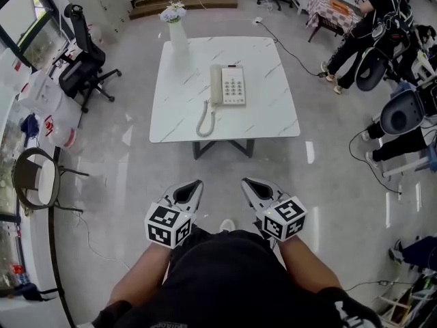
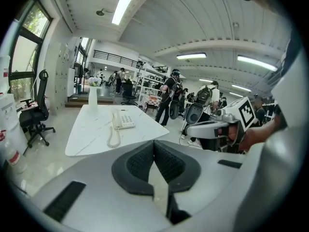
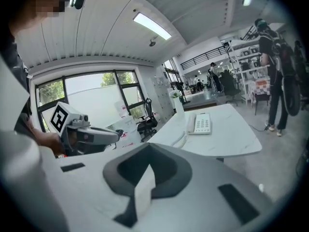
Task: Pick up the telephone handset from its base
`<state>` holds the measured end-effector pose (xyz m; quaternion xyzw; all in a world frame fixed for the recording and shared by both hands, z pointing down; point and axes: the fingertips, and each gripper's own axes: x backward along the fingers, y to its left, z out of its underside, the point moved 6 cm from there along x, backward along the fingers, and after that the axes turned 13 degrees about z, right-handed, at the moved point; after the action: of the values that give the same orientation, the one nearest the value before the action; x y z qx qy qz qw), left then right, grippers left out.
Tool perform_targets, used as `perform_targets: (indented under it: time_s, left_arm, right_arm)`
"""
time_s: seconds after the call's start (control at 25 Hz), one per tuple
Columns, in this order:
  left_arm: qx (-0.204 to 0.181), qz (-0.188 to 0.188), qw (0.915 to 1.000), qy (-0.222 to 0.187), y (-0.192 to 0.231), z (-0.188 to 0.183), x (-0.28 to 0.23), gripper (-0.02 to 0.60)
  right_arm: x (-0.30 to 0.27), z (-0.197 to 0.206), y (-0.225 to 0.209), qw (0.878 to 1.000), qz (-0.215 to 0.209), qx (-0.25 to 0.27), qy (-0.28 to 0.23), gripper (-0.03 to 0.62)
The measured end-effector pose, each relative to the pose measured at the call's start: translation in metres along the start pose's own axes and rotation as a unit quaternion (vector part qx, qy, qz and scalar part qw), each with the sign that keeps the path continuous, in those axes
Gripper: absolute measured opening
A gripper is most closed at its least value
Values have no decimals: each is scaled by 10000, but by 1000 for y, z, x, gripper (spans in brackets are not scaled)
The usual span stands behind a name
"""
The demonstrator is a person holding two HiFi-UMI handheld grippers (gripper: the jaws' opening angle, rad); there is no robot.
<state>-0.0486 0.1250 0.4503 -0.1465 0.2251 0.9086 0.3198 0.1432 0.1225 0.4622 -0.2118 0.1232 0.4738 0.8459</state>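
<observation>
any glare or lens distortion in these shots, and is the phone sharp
Head view: even light, pale streaks of glare on the glossy floor, and the telephone is sharp. Left gripper view: strong fisheye with black corners, and the ceiling light is glaring. Right gripper view: the same fisheye, the window is mostly washed out, and the telephone is small but clear.

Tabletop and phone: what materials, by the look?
Tabletop: glossy white slab with thin grey veins, marble-look; real stone or laminate, cannot tell. Telephone: cream moulded plastic, fairly matte, with a matching coiled cord.
</observation>
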Motion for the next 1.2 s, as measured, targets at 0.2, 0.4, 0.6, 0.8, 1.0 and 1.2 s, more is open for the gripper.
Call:
perform_targets:
  time_s: [0.2, 0.4, 0.6, 0.8, 1.0, 1.2]
  left_arm:
    - [-25, -64, 10000, -10, 3, -11, -10, 2]
    - [39, -104, 9999, -8, 11, -14, -14, 2]
    - [57, -32, 10000, 5, 32, -17, -26, 2]
    - [6, 85, 10000, -24, 60, -36, -47, 2]
    - [-69, 225, 9997, -22, 92, -66, -66, 2]
    - [-169, 367, 9991, 99, 137, -92, -82, 2]
  right_arm:
    - [-7, 0, -15, 9999, -5, -98, 99, 2]
    - [-17, -6, -19, 9999, -58, -69, 138, 2]
    - [-37, -9, -23, 9999, -29, -36, 152, 2]
    - [-58, -20, -34, 9997, 98, -51, 196, 2]
    - [-87, -45, -48, 9994, 268, 26, 212, 2]
    - [-128, -76, -52, 9990, 423, -14, 122, 2]
